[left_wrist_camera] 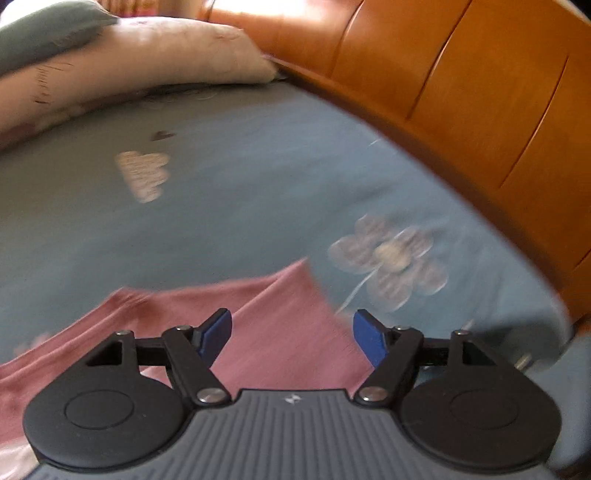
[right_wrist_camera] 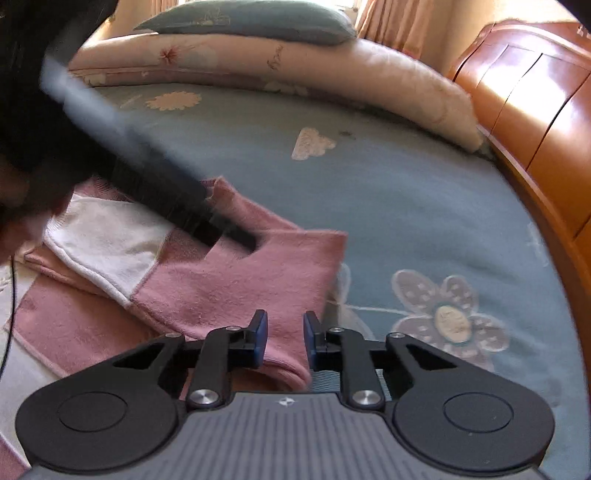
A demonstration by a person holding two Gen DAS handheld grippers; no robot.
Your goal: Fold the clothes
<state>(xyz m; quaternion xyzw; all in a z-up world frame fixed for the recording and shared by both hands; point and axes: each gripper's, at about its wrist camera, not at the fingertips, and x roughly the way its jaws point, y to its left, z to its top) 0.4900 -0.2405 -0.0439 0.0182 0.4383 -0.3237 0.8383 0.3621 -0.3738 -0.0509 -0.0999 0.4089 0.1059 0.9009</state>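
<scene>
A pink knit garment [right_wrist_camera: 236, 280] with a white panel [right_wrist_camera: 107, 243] lies partly folded on the blue bedsheet [right_wrist_camera: 406, 206]. My right gripper [right_wrist_camera: 284, 332] is open with a narrow gap, just above the garment's near fold, holding nothing. In the left wrist view the pink garment [left_wrist_camera: 280, 325] lies under my left gripper [left_wrist_camera: 291, 336], which is wide open and empty over the cloth's corner. The left gripper also shows in the right wrist view as a dark blurred tool [right_wrist_camera: 155, 173] over the garment's far part.
An orange wooden headboard [left_wrist_camera: 480, 110] runs along the bed's right side. A cream quilt [right_wrist_camera: 332, 74] and a grey-green pillow [right_wrist_camera: 258, 18] lie at the far end. The sheet has flower prints [right_wrist_camera: 450, 317].
</scene>
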